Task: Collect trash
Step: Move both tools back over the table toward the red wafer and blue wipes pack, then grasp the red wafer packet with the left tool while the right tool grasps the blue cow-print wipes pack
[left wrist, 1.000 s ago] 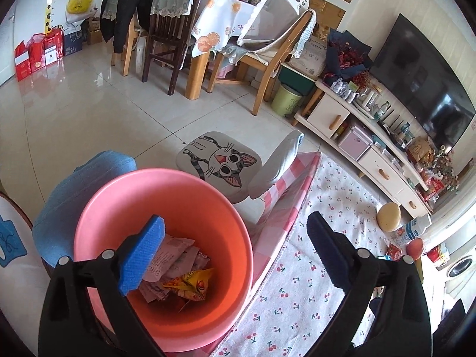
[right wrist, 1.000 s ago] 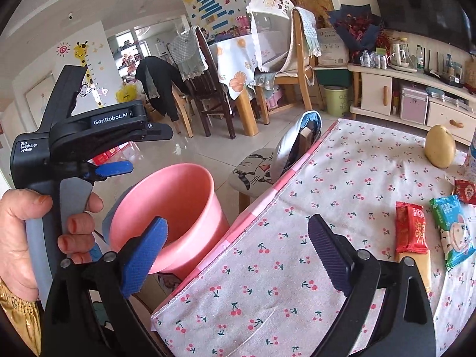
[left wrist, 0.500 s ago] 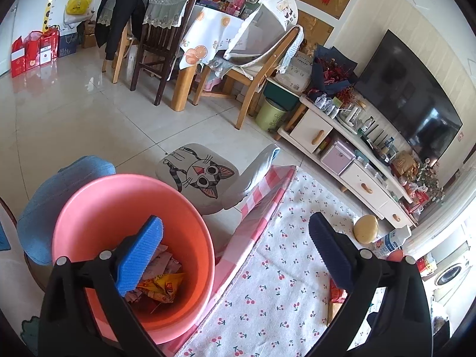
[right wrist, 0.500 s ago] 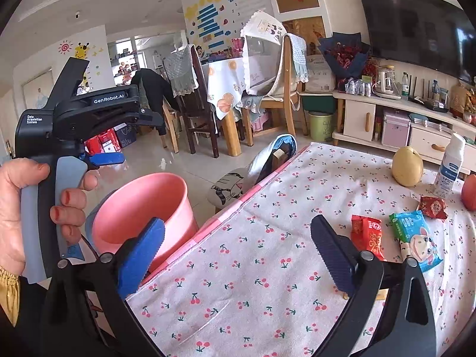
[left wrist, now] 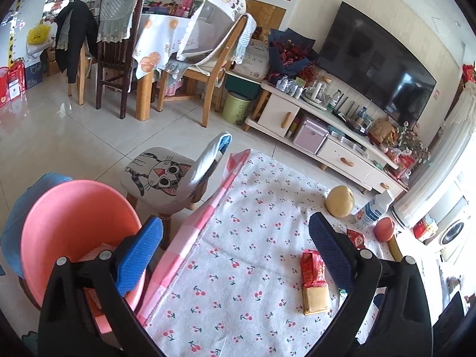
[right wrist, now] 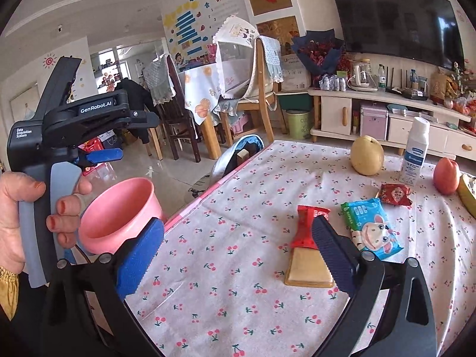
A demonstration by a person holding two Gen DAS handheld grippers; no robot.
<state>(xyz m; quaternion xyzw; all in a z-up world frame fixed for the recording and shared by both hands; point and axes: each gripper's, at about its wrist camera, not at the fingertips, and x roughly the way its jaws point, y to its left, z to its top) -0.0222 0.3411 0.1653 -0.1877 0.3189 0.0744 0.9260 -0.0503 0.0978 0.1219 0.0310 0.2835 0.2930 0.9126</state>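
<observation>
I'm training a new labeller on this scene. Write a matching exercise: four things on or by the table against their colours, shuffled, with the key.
Things:
1. bucket
2. pear
3. wet wipes pack
4. bottle

Colours:
A. white
B. pink
C. light blue
D. yellow

Pairs: 1-B, 2-D, 3-C, 4-A

- In the left wrist view, the pink bin (left wrist: 74,223) at lower left has its contents mostly hidden behind the left gripper (left wrist: 235,253).
- The blue packet (right wrist: 372,229) carries print too small to read.
- A banana (right wrist: 468,192) is cut off at the right edge.
</observation>
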